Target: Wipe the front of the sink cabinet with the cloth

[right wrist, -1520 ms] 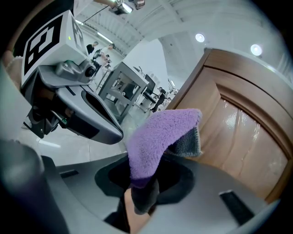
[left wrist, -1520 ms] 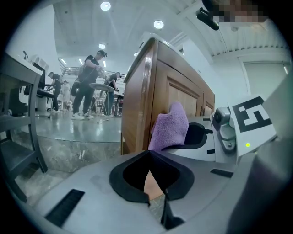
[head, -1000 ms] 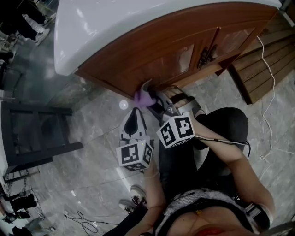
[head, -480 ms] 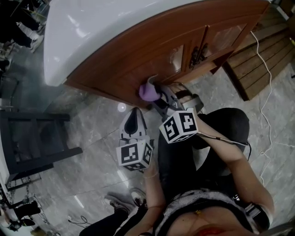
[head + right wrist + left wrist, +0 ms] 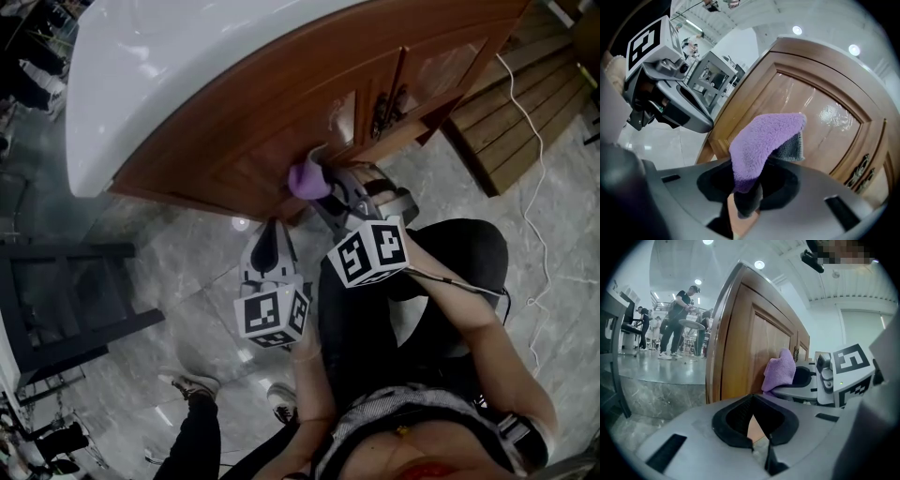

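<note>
The brown wooden sink cabinet [image 5: 253, 131] runs across the top of the head view under a white counter. My right gripper [image 5: 319, 187] is shut on a purple cloth [image 5: 307, 178] and presses it against the panelled door near the cabinet's lower edge. In the right gripper view the cloth [image 5: 761, 143] folds up over the jaws onto the glossy door panel [image 5: 811, 122]. My left gripper [image 5: 270, 246] hangs lower left of it over the floor, shut with nothing in it; in its own view the cloth [image 5: 780, 371] shows ahead at the cabinet's corner [image 5: 722, 348].
Dark metal door handles [image 5: 386, 108] sit right of the cloth. A wooden pallet [image 5: 525, 103] and a white cable [image 5: 544, 216] lie on the grey tiled floor at right. A dark frame [image 5: 66, 300] stands at left. A bystander's leg [image 5: 197, 422] is at the bottom.
The right gripper has carried the cloth rightward and up along the cabinet front, closer to the handles. The left gripper has barely moved. A bystander's foot has shifted left at the bottom.
</note>
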### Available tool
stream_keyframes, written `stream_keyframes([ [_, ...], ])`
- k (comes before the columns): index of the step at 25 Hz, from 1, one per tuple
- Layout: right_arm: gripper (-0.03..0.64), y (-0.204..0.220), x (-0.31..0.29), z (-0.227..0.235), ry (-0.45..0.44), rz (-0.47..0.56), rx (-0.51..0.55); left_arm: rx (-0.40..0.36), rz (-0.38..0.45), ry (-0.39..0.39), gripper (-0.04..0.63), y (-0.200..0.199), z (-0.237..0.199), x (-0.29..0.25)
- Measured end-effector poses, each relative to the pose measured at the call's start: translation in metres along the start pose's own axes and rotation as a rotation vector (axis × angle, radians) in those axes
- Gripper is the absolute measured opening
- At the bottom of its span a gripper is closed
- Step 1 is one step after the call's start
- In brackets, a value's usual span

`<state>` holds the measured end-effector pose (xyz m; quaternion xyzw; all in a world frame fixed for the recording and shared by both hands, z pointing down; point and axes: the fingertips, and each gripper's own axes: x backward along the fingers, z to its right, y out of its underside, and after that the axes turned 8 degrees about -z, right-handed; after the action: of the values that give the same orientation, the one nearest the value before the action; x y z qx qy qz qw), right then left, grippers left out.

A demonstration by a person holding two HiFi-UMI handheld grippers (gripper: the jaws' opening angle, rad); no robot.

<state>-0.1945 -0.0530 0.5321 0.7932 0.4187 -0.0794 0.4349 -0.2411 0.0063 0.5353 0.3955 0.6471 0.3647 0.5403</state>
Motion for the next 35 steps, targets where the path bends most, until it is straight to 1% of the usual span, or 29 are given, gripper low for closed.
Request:
stream_keyframes([
  [14,0.164,0.019,0.005,0.016,0.038,-0.036,-0.035,-0.011,-0.007,0.037,0.0,0.002,0.012,-0.008],
  [23,0.164,0.036,0.01,0.031,0.071,-0.072,-0.067,-0.024,-0.007,0.098,0.0,0.001,0.032,-0.018],
  [32,0.164,0.054,0.014,0.047,0.105,-0.123,-0.097,-0.023,-0.011,0.134,0.0,0.003,0.042,-0.024],
  [35,0.164,0.061,0.016,0.051,0.127,-0.14,-0.088,-0.026,-0.002,0.142,0.0,0.001,0.046,-0.025],
])
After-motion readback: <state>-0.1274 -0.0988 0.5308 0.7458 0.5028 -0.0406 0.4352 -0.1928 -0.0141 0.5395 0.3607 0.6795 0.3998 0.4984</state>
